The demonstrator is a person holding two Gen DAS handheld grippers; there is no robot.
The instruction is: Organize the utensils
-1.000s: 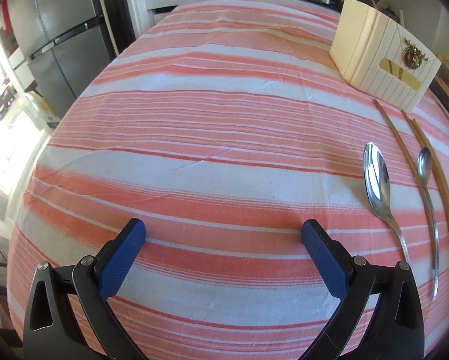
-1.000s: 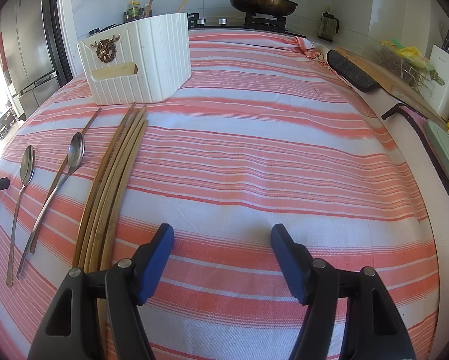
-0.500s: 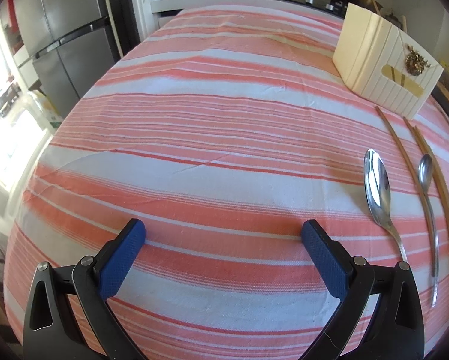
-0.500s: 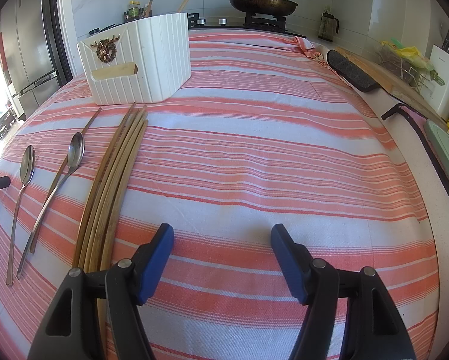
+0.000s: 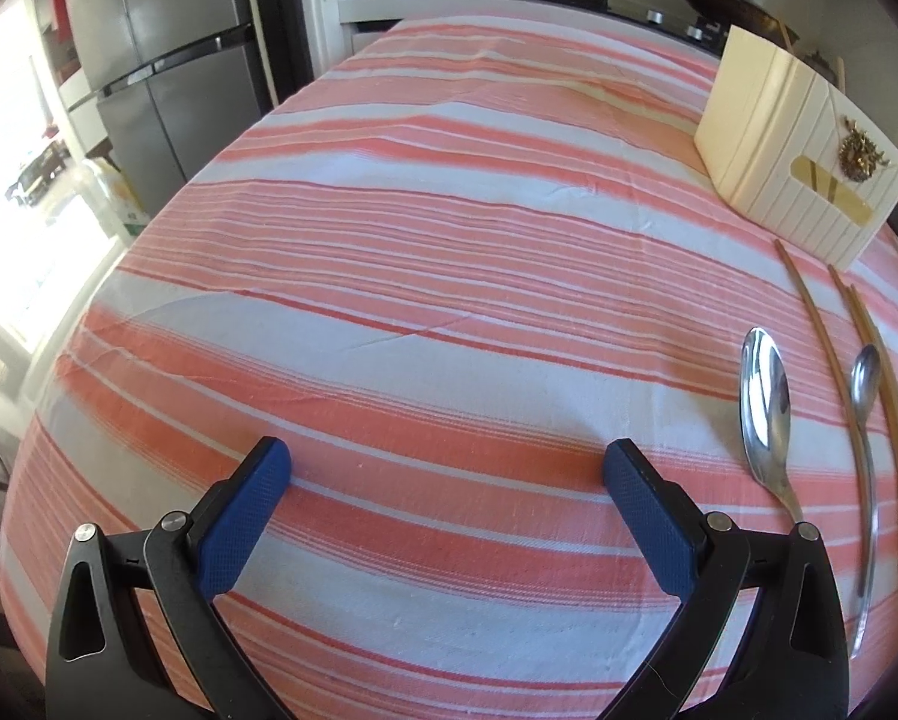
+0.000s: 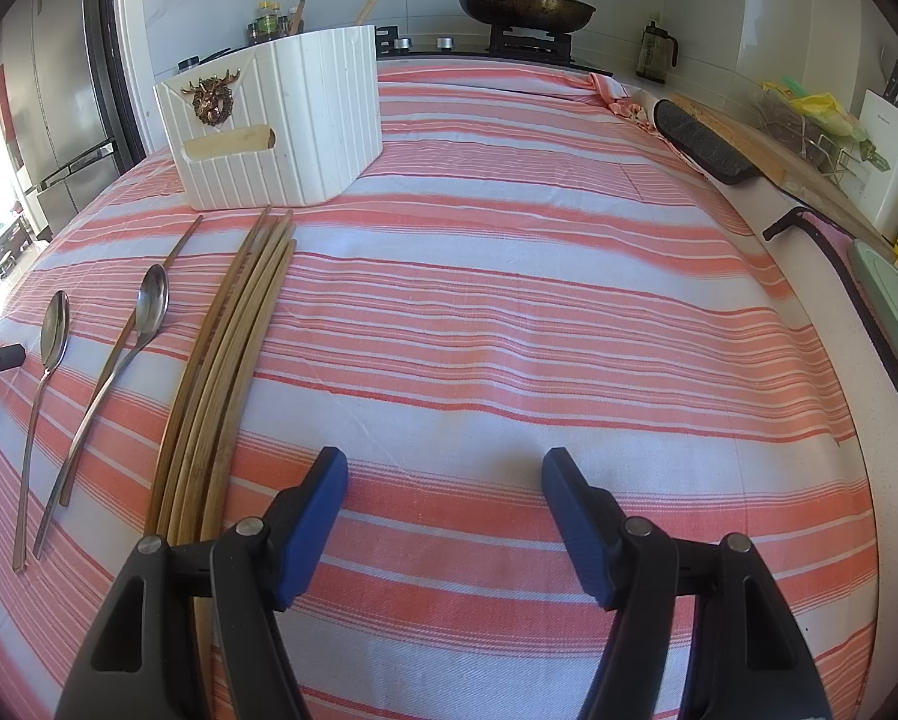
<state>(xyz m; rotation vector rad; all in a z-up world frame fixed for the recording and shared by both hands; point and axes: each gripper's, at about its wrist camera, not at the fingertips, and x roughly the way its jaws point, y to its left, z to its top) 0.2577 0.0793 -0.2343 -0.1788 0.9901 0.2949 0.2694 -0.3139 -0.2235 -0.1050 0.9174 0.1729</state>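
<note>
**Spoons and chopsticks lie in a row before a white caddy, both claws spread and empty**

Two polished steel spoons rest bowl-up on the pink-and-white striped tablecloth. The larger steel spoon has a broad oval bowl and a thin handle; the smaller steel spoon lies just beside it, its handle crossing a single dark wooden chopstick. To the right of these in the right wrist view sits a bundle of long tan bamboo chopsticks, packed side by side and touching.

The white ribbed plastic utensil caddy stands upright beyond the far tips of the chopsticks, bearing a small bronze stag-head ornament above a slot-shaped handle cut-out. Through that slot, pale wooden pieces show inside; what else it holds cannot be told.

All the utensils run lengthwise away from the cameras, toward the caddy. Spoon bowls lie at the far end, handles at the near end.

The left gripper hovers over bare cloth, the spoons off to its right, its blue pads wide apart with nothing between them. The right gripper likewise stands spread and empty, the chopstick bundle just beside its left finger.
</note>
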